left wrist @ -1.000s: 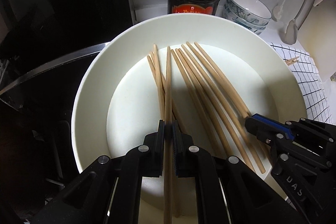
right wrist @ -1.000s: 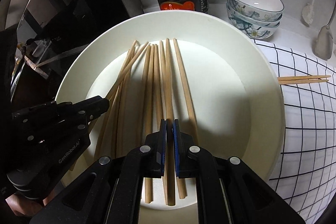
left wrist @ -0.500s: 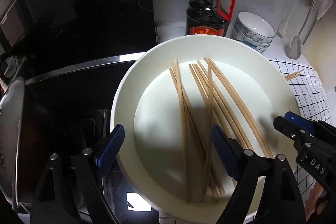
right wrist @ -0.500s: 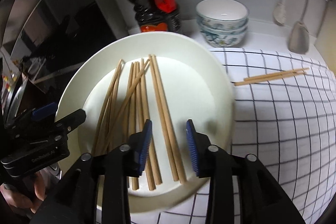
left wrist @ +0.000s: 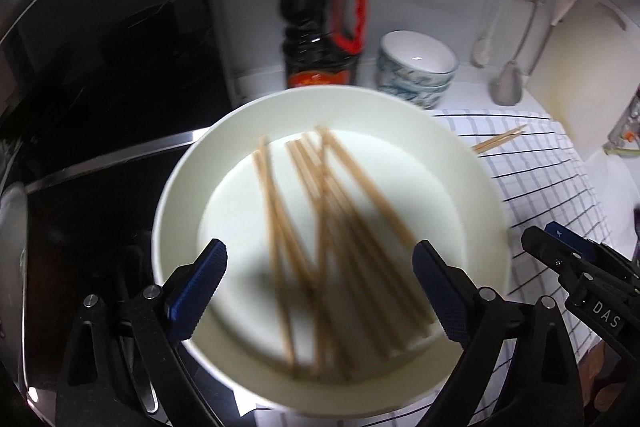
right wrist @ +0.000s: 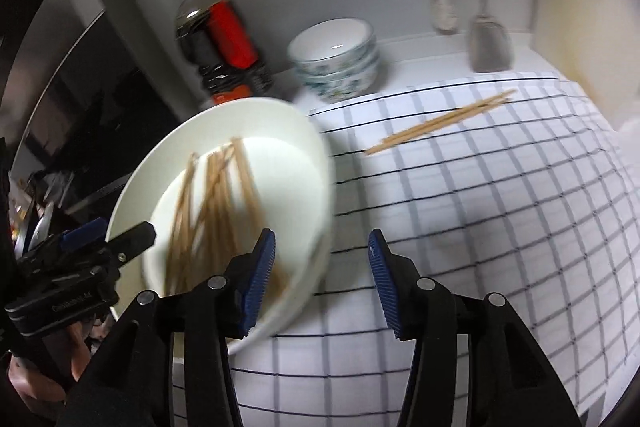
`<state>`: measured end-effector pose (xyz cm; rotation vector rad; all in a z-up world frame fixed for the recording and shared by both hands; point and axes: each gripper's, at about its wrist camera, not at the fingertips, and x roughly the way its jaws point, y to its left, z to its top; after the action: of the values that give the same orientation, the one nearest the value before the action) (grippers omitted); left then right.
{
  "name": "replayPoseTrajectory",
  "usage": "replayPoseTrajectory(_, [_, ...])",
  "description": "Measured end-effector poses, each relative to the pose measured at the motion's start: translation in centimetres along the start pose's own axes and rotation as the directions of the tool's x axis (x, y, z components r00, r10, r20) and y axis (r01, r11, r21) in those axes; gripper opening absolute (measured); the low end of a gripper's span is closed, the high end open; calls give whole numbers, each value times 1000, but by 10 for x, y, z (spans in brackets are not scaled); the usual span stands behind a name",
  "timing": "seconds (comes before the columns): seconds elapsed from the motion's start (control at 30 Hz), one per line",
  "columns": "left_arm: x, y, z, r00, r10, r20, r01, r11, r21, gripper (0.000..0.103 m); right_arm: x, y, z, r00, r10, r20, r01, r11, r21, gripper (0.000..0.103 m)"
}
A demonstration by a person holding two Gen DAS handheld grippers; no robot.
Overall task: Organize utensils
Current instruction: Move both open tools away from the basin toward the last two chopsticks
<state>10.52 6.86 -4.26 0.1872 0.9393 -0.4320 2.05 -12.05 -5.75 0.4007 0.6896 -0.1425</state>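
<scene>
A large white plate (left wrist: pixel 192 187) (right wrist: pixel 280 115) holds several loose wooden chopsticks (left wrist: pixel 316 219) (right wrist: pixel 216 203), blurred by motion. A pair of chopsticks (right wrist: pixel 440 123) (left wrist: pixel 498 139) lies on the checked cloth (right wrist: pixel 480 227) to the right of the plate. My left gripper (left wrist: pixel 320 287) is wide open and empty above the plate's near side. My right gripper (right wrist: pixel 322 279) is open and empty, over the plate's right rim and the cloth. The right gripper also shows in the left wrist view (left wrist: pixel 560 251), and the left gripper in the right wrist view (right wrist: pixel 116 239).
A dark sauce bottle (left wrist: pixel 320 27) (right wrist: pixel 216 47) and stacked patterned bowls (left wrist: pixel 416 67) (right wrist: pixel 336 59) stand behind the plate by the wall. Spatula and ladle (right wrist: pixel 488 43) hang at the back right. A black stove top (left wrist: pixel 100 87) lies left of the plate.
Both grippers were shut on chopsticks in the plate, then opened, let them go and pulled back and up. The right gripper has swung right over the cloth.
</scene>
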Motion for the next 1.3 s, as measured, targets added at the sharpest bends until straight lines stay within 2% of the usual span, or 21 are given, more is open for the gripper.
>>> replayPoseTrajectory(0.3, [-2,-65,16,999,-41,30,40,999,30,92,-22,-76,6,998,-63,22,61,995,80,47])
replayPoseTrajectory(0.43, [2,-101,19,999,-26,37,25,999,20,93,-25,-111,17,999,-44,24,42,996,81,49])
replayPoseTrajectory(0.5, [6,-121,20,1000,5,28,-5,1000,6,93,-22,-131,24,1000,-25,13,24,997,74,49])
replayPoseTrajectory(0.6, [10,-146,22,1000,6,13,-6,1000,-17,93,-17,-159,36,1000,14,-1,-14,997,75,49])
replayPoseTrajectory(0.73, [13,-172,30,999,28,18,-27,1000,-6,93,-1,-181,51,999,28,-20,-26,997,70,50])
replayPoseTrajectory(0.87, [23,-182,45,998,60,13,-60,998,30,94,18,-189,61,999,41,-30,-38,993,109,50])
replayPoseTrajectory(0.97, [28,-179,59,998,48,38,-50,997,51,95,36,-187,68,999,37,-18,-33,987,156,50])
replayPoseTrajectory(1.3, [70,-157,92,999,1,34,-5,994,113,95,94,-172,88,998,-60,16,53,954,294,50])
